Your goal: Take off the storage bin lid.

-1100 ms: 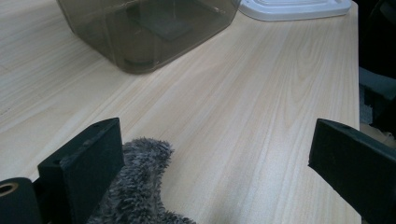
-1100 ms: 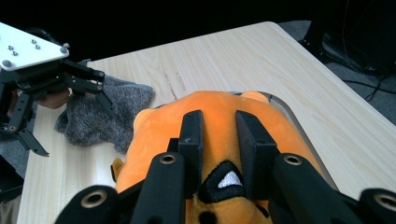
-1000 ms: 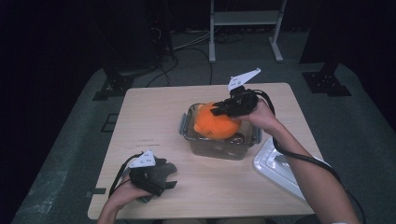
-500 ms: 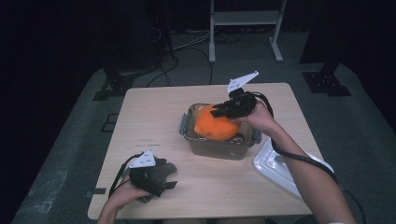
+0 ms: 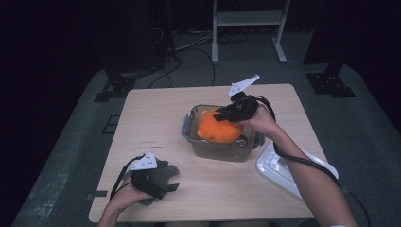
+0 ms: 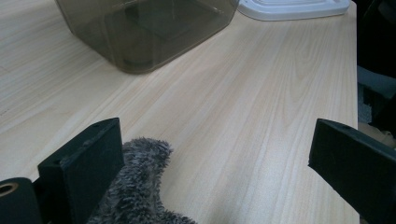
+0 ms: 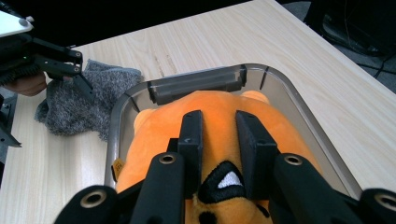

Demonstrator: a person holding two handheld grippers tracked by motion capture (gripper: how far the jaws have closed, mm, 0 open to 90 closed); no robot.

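High view shows little shift since a second ago: right gripper (image 5: 227,115) remains pinching the orange plush toy (image 5: 218,130) inside the clear container (image 5: 222,150) mid-table, so placement looks nearly done.

No legible text or labels anywhere, perhaps faint illegible marks on the table (image 5: 151,142).

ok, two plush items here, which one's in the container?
The orange plush toy, gripped by the right gripper inside the clear container. The grey plush lies on the table by the left gripper.
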